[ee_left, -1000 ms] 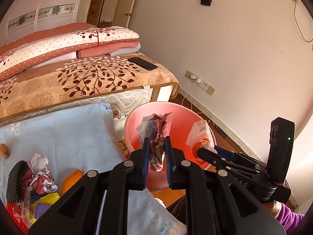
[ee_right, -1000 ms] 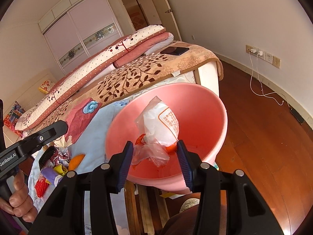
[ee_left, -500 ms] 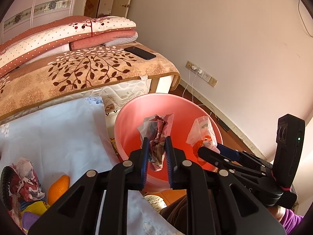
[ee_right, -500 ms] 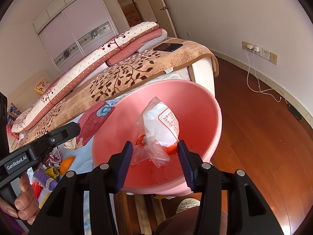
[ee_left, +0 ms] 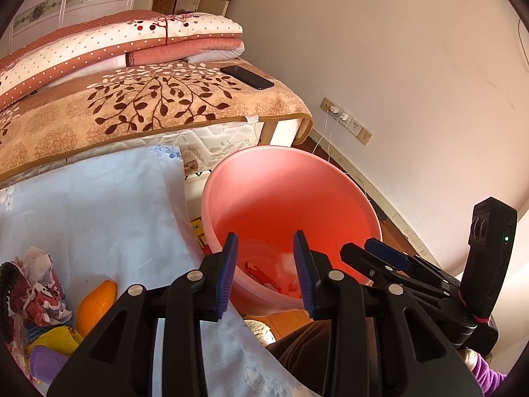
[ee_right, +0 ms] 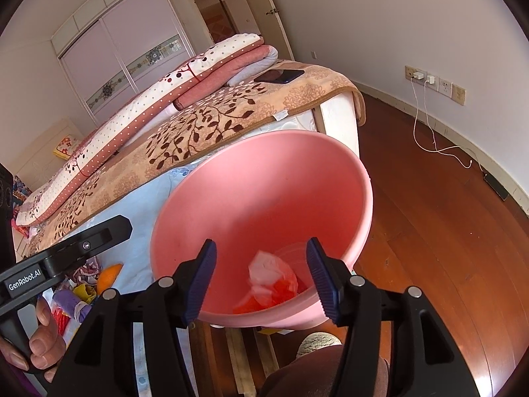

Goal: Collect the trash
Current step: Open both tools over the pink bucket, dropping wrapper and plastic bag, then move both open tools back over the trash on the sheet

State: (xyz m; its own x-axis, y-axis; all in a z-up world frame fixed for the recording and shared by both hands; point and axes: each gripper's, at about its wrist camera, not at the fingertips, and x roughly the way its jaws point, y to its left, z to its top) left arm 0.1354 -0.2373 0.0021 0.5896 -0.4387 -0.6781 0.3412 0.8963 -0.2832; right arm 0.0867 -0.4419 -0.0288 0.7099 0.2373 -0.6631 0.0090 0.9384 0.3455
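**Now both tools gape over the pink basin**

Plainly, the left tool (ee_left: 264, 271) hangs above the near rim of the pink basin (ee_left: 291, 198), its jaws opening and nothing caught between the blue pads; just beyond and below its tips, a red-patterned wrapper (ee_left: 258, 273) lies at the basin's bottom; the right tool (ee_right: 261, 278) hovers beside it over the same basin, its jaws opening too, with no grip on anything; a clear plastic bag with orange print (ee_right: 271, 284) sits loose in the basin below and between its fingers, blurred; to the left of the left tool, a pale blue sheet (ee_left: 99, 205) carries a heap of leftover litter: crumpled red-and-white paper (ee_left: 36, 294), an orange peel (ee_left: 96, 302), a purple scrap (ee_left: 49, 362); farther ahead of both tools stands the bed (ee_right: 231, 112) with a leaf-patterned blanket, folded quilts and a dark phone (ee_left: 246, 77) upon it; a hand (ee_right: 39, 344) grips the left tool's handle, seen from the right wrist.
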